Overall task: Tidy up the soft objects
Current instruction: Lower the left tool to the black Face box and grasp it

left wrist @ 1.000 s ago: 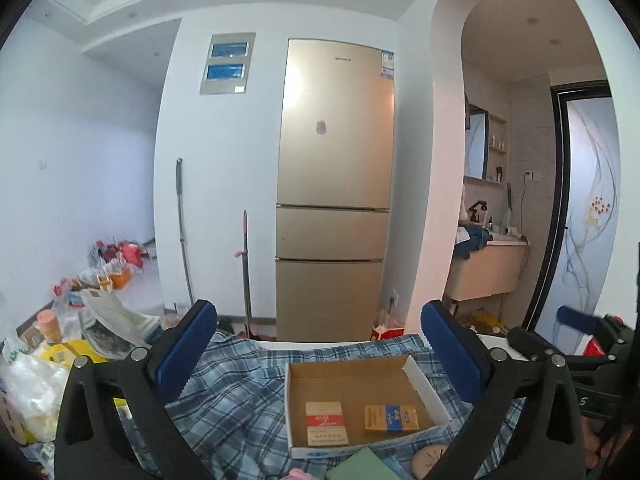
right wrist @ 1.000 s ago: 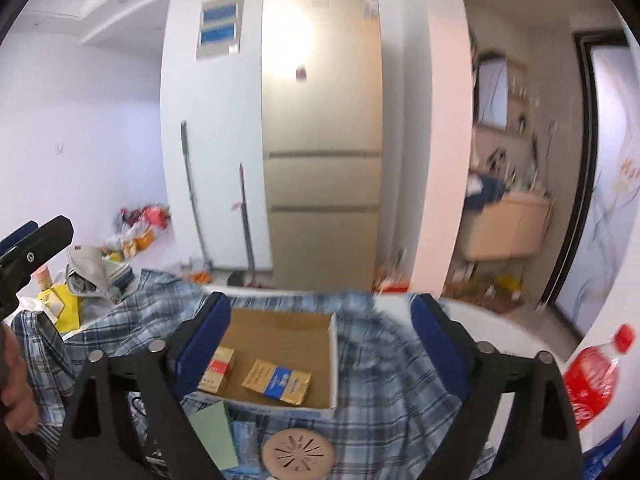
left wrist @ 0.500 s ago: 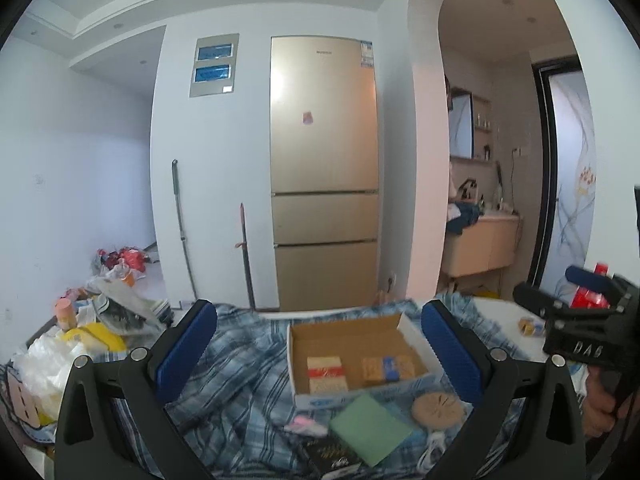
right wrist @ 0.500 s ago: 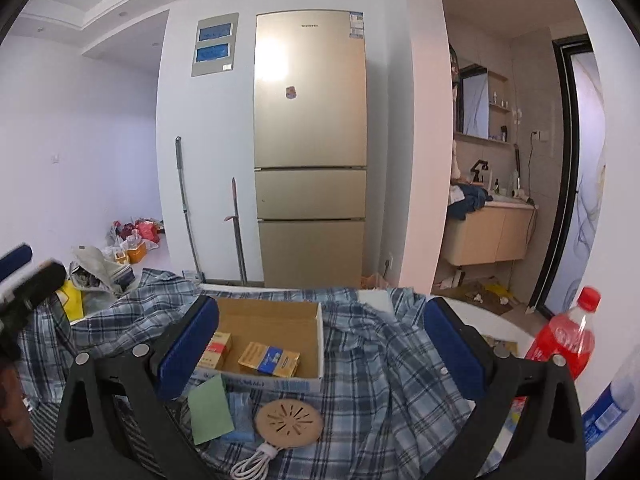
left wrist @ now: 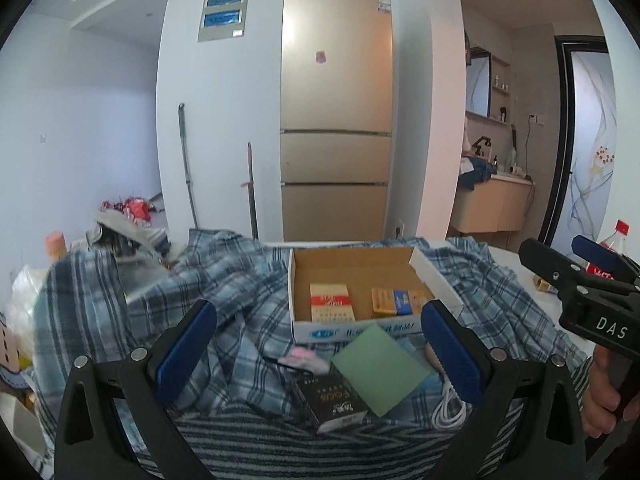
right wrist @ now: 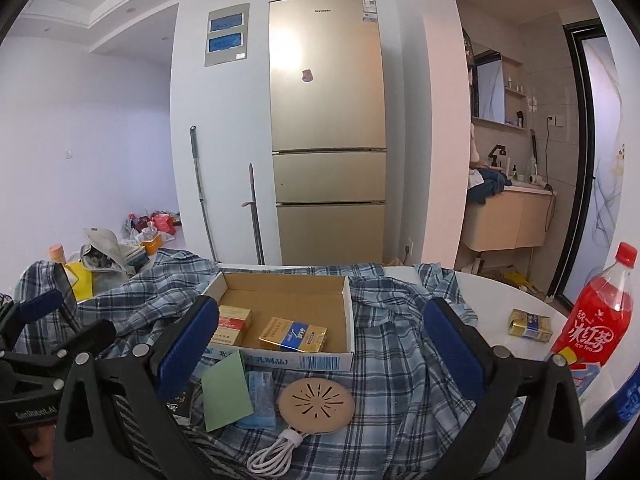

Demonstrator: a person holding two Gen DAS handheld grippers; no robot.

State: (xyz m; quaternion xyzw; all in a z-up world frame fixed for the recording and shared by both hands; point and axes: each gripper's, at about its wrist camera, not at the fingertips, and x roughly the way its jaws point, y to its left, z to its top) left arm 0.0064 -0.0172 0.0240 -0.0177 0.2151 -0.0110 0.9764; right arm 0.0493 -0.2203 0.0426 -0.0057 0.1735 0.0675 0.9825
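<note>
Plaid shirt (right wrist: 400, 360) lay spread on worktop under cardboard box (right wrist: 288, 304), below and ahead of both grippers; left gripper (left wrist: 318, 344) nearer its bunched end left of the box, right gripper (right wrist: 316, 344) nearer the flat end right of it, both sets of jaws released, empty

Both grippers have sunk toward the tabletop and tipped downward, so more of the plaid shirt (left wrist: 224, 304) now shows. Beneath the left gripper (left wrist: 318, 344), a green card (left wrist: 380, 368), a black box (left wrist: 334, 398) and a striped cloth (left wrist: 280, 448) have come into sight. The right gripper (right wrist: 320, 344) has its jaws spread slightly wider, nothing between them.
</note>
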